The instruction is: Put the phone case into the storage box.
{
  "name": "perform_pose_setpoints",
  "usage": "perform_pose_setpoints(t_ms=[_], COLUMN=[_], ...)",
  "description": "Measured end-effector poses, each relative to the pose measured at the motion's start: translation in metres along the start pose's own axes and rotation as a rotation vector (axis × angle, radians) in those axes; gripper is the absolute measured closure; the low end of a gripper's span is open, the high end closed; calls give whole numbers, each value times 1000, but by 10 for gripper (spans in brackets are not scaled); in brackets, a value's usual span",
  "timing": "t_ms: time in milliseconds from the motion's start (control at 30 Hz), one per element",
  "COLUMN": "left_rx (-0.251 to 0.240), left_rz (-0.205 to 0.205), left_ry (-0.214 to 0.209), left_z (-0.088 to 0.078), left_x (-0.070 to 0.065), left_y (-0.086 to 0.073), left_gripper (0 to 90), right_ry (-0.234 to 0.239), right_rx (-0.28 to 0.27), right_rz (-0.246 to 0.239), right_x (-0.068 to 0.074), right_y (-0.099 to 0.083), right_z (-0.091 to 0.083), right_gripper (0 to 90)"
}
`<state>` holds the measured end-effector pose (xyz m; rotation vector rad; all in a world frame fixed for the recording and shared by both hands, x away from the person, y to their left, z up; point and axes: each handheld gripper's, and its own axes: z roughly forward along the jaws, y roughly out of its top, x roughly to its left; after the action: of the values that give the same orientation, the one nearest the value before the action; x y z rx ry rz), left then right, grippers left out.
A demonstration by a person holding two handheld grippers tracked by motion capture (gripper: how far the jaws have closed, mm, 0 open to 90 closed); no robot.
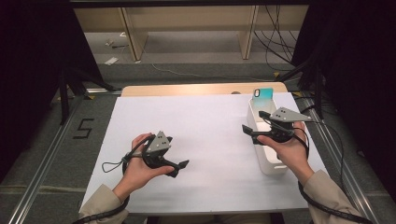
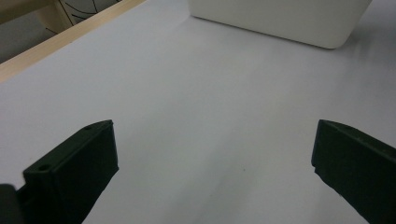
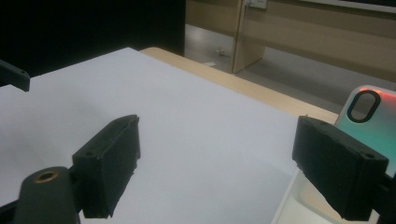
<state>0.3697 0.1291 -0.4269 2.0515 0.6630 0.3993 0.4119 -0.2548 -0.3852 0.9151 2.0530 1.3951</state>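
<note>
A: At the far right of the table, a phone case [image 1: 263, 94] stands upright at the far end of a white bin [image 1: 267, 161], its teal back with a camera cut-out facing the person. In the right gripper view the same case [image 3: 379, 133] rises just behind one black jaw.

B: What lies around it?

A: A white sheet [image 1: 205, 140] covers the table; the bare wooden edge [image 1: 187, 88] shows along the far side. The bin sits on the sheet's right margin. Nothing stands between the case and the right gripper [image 1: 254, 123], which hangs over the bin's near half.

B: And that gripper's state?

A: Its jaws stand wide apart with nothing between them. The right hand [image 1: 289, 151] holds it from below, jaws pointing toward the table's middle, the grey plate on top.

B: The other side?

A: The left gripper [image 1: 180, 167] sits low over the sheet, well apart from the bin, jaws also wide and gripping nothing. The left hand [image 1: 140, 165] cradles it, palm up, jaws aimed right.
</note>
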Motion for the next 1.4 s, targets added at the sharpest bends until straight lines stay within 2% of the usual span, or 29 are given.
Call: perform_pose_setpoints(t_ms=[1400], left_rx=[3], left_rz=[-7], left_ry=[6], left_z=[-2], left_x=[2], left_y=[-3], left_gripper=[0], right_ry=[12], right_rx=[-5], right_rz=[4], right_x=[5], right_y=[-20], right_z=[-25], right_gripper=[163])
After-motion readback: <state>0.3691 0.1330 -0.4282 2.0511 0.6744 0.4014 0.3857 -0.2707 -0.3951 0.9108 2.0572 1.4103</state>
